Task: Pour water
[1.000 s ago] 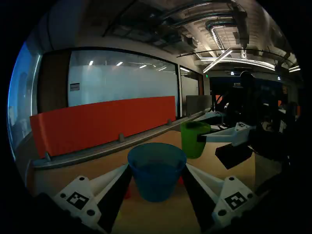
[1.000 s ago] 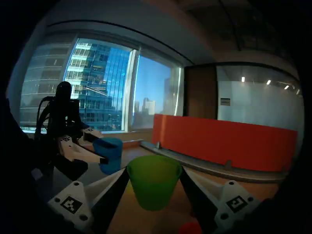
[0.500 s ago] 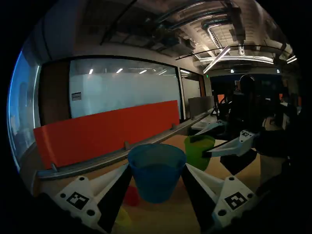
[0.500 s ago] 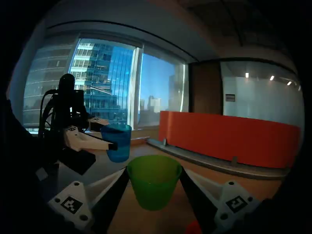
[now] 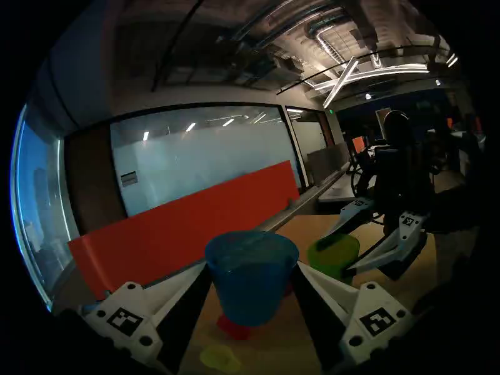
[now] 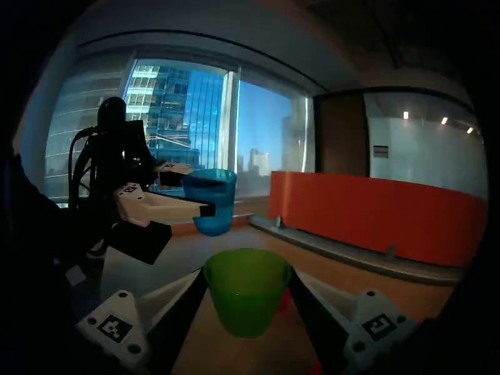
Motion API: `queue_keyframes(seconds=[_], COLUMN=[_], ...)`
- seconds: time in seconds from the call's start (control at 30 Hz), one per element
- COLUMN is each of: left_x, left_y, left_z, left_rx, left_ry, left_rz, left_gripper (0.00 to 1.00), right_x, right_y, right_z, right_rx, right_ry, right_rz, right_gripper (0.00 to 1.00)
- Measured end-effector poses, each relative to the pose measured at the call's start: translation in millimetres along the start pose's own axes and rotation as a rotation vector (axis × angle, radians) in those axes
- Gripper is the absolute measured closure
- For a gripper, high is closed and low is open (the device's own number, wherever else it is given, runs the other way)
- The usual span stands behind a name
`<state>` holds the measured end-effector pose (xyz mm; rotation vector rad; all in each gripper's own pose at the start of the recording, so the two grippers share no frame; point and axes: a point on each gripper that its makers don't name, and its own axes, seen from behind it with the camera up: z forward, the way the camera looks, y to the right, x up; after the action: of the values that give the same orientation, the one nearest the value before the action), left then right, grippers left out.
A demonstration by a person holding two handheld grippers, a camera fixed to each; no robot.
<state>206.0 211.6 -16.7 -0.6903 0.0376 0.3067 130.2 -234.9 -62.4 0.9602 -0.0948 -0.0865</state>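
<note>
In the left gripper view, my left gripper (image 5: 251,284) is shut on a translucent blue cup (image 5: 251,275) held upright above the table. Lower and to the right, the green cup (image 5: 333,254) sits between the fingers of my right gripper (image 5: 350,250). In the right gripper view, my right gripper (image 6: 247,294) is shut on the green cup (image 6: 247,289), upright with its mouth showing. Up and to the left, the blue cup (image 6: 210,201) hangs higher than the green one, held by my left gripper (image 6: 187,199).
A wooden table (image 5: 300,340) lies below, with a red cup (image 5: 234,326) and a yellow cup (image 5: 219,357) on it. An orange divider panel (image 5: 187,228) runs along the table's far edge (image 6: 387,215). Tall windows (image 6: 187,137) stand to the left.
The left gripper has lifted the blue cup well above the table and above the green cup. The green cup stays held low in the right gripper.
</note>
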Motion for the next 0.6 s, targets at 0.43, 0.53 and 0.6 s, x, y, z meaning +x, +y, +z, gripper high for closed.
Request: queue_keyframes(seconds=[0.43, 0.53, 0.6], left_x=[14, 18, 20], left_y=[0.3, -0.2, -0.4], left_z=[7.2, 7.6, 7.6], left_rx=[0.002, 0.004, 0.006], left_ry=[0.002, 0.005, 0.005], left_rz=[0.107, 0.138, 0.160], left_gripper=[0.16, 0.17, 0.17], right_x=[-4, -4, -4], right_y=[-15, -18, -20], right_z=[8.6, 10.5, 11.5], right_rx=[0.047, 0.057, 0.062], right_ry=[0.001, 0.003, 0.003], right_rz=[-0.002, -0.004, -0.006], right_gripper=[0.08, 0.08, 0.08])
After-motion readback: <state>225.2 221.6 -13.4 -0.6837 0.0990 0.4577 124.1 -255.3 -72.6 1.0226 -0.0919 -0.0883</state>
